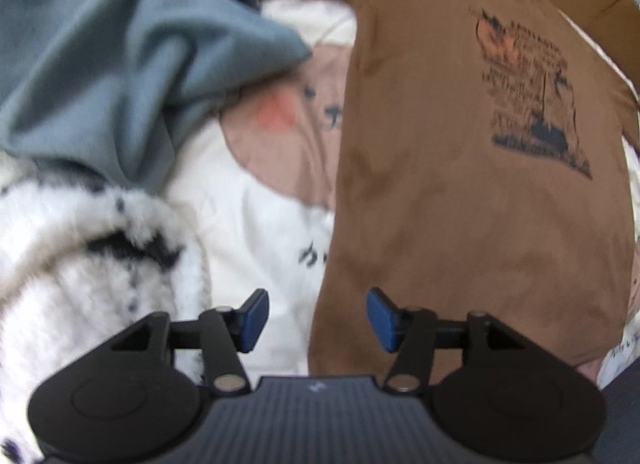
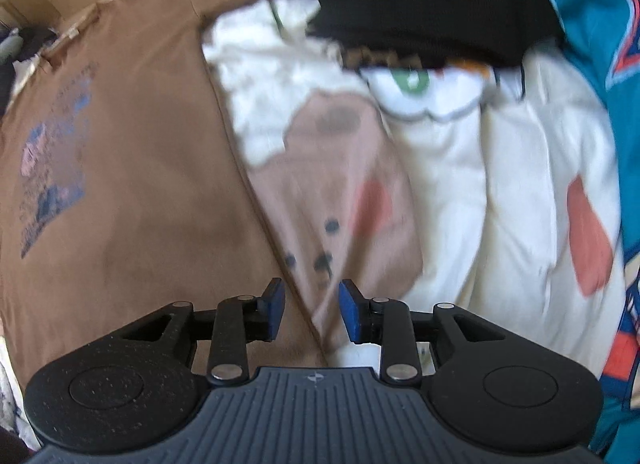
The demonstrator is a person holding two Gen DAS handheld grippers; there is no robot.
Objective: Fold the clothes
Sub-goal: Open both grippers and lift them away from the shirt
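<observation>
Brown T-shirt (image 1: 460, 192) is lying flat on the cream bedding (image 1: 248, 224), left gripper (image 1: 318, 320) and right gripper (image 2: 312, 312) are hovering over its two long edges, jaws parted and empty; next fold is probably calling for level, matched grips

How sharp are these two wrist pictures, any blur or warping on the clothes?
Left wrist view: the left gripper is crisp, while the brown shirt and grey garment behind it are smeared, the shirt's print unreadable. Right wrist view: the right gripper is sharp, the cream bedding streaked with blur. Both bend straight edges, fisheye style; light is soft, no glare.
</observation>
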